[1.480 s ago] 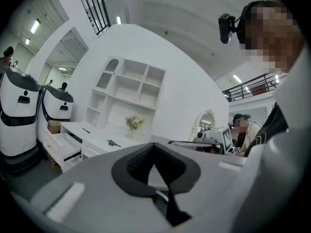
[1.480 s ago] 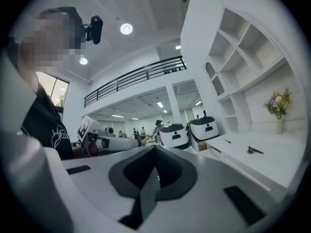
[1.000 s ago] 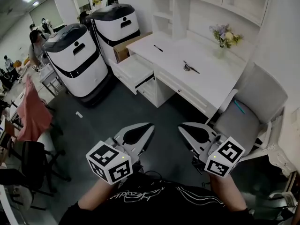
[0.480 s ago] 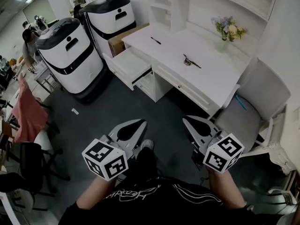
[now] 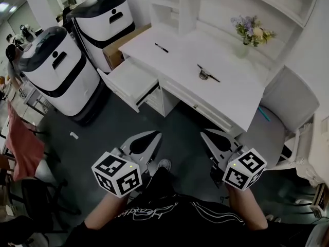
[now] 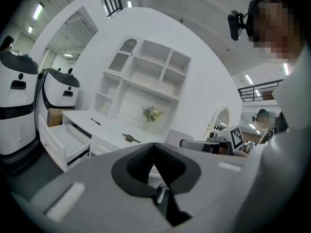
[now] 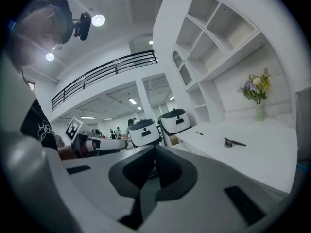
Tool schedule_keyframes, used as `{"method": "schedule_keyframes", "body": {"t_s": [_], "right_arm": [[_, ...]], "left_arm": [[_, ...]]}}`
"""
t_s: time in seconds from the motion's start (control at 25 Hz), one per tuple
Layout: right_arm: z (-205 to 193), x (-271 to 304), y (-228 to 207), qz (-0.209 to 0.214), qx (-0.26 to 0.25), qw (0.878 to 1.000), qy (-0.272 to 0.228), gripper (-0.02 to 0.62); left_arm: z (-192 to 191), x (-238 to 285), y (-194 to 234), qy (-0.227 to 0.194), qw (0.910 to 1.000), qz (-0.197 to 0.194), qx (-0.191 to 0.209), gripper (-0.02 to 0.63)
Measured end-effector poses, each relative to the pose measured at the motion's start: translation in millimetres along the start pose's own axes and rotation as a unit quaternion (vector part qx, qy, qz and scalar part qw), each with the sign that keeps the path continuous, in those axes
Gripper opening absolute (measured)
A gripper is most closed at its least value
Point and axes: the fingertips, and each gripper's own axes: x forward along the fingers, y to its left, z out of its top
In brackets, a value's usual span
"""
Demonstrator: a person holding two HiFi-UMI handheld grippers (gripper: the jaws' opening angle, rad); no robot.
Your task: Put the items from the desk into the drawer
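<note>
the person wears a black top [image 5: 169,219] with a pale scribbled print across the chest, and a pale shoe [image 5: 165,164] shows at 6 o'clock. the left gripper [image 5: 157,135] and right gripper [image 5: 204,134] are light grey shells with black ribbed pads [image 6: 136,166] lining the jaws. the left cube [image 5: 118,175] at 7 o'clock and the right cube [image 5: 244,169] at 5 o'clock are white, printed with black square markers.

The desk [image 5: 231,89] is viewed from high above and well off by the head view, over the left gripper [image 5: 153,135] and right gripper [image 5: 204,133]. Each gripper view is aimed low along its own jaws toward that desk; desk and flowers [image 5: 252,32] are shared by all three.
</note>
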Motion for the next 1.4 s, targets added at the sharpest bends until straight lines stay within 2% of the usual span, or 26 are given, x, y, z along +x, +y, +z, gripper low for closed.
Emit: {"method": "schedule_keyframes", "body": {"t_s": [0.2, 0.36, 0.64, 0.76, 0.96, 1.08, 1.12, 1.2, 1.4], "right_arm": [[17, 56, -48, -0.029, 0.016, 0.999, 0.008, 0.009], [35, 93, -94, -0.060, 0.022, 0.998, 0.005, 0.009], [43, 143, -153, -0.097, 0.022, 0.995, 0.004, 0.011], [36, 140, -177, -0.117, 0.000, 0.993, 0.035, 0.009], [23, 137, -223, -0.151, -0.034, 0.985, 0.077, 0.011], [19, 143, -253, -0.149, -0.033, 0.985, 0.083, 0.013], [16, 145, -262, -0.145, -0.033, 0.985, 0.087, 0.034], [13, 151, -280, -0.140, -0.038, 0.984, 0.101, 0.138], [-1, 170, -313, -0.139, -0.100, 0.972, 0.164, 0.158]], "left_arm": [[36, 55, 53, 0.024, 0.9990, -0.037, 0.002, 0.009], [60, 95, 90, 0.036, 0.9962, -0.080, 0.002, 0.009], [69, 156, 160, 0.055, 0.9902, -0.126, -0.021, 0.009], [61, 182, 167, 0.069, 0.9875, -0.137, -0.035, 0.009], [57, 208, 172, 0.085, 0.9859, -0.138, -0.041, 0.009], [59, 222, 177, 0.094, 0.9869, -0.125, -0.041, 0.009], [60, 227, 177, 0.097, 0.9872, -0.120, -0.039, 0.009], [64, 239, 179, 0.099, 0.9877, -0.115, -0.036, 0.009], [63, 262, 190, 0.113, 0.9874, -0.098, -0.053, 0.009]]}}
